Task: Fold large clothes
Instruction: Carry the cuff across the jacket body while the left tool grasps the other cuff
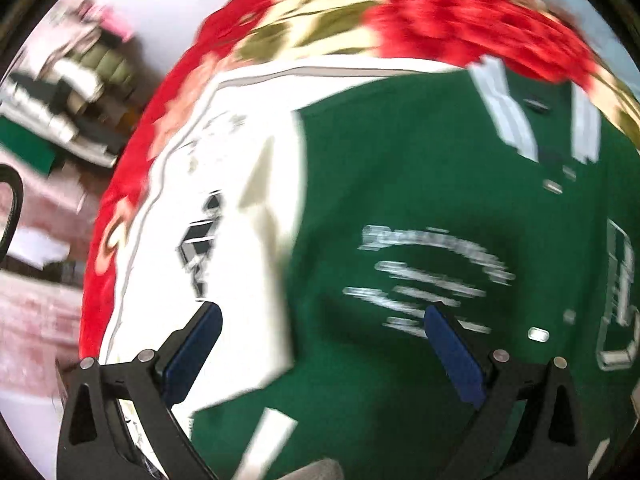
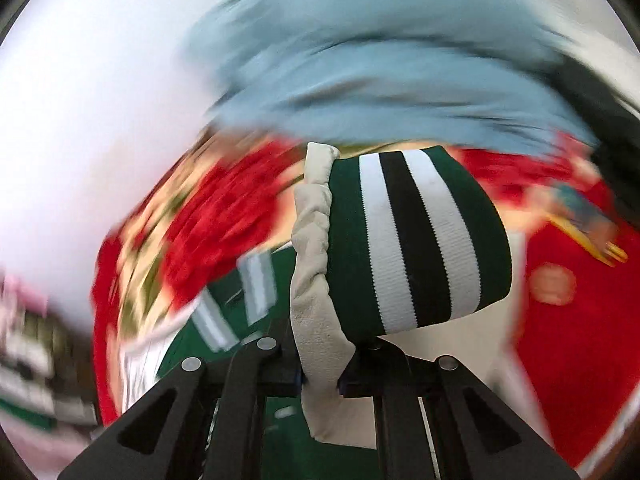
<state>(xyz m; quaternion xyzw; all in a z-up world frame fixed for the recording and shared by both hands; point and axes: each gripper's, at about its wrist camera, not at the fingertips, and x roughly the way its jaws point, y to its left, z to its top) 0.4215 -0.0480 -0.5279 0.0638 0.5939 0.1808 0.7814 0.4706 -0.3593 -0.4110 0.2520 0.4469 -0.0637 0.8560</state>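
A green varsity jacket (image 1: 400,184) with white sleeves and white lettering lies spread on a red floral blanket (image 1: 460,20). My left gripper (image 1: 320,344) hangs open just above its chest, one blue pad over the white sleeve (image 1: 224,240), the other over the green front. Nothing sits between its fingers. In the right wrist view my right gripper (image 2: 320,376) is shut on the jacket's other white sleeve (image 2: 316,300) beside its cuff. The green, white and black striped cuff (image 2: 416,240) stands up above the jaws. The jacket body (image 2: 232,328) lies below at left.
A light blue garment (image 2: 380,72) lies bunched at the far side of the blanket (image 2: 572,300). Folded clothes in a pile (image 1: 64,100) sit off to the left beside the bed, along with pinkish flooring (image 1: 36,312). Both views are motion-blurred.
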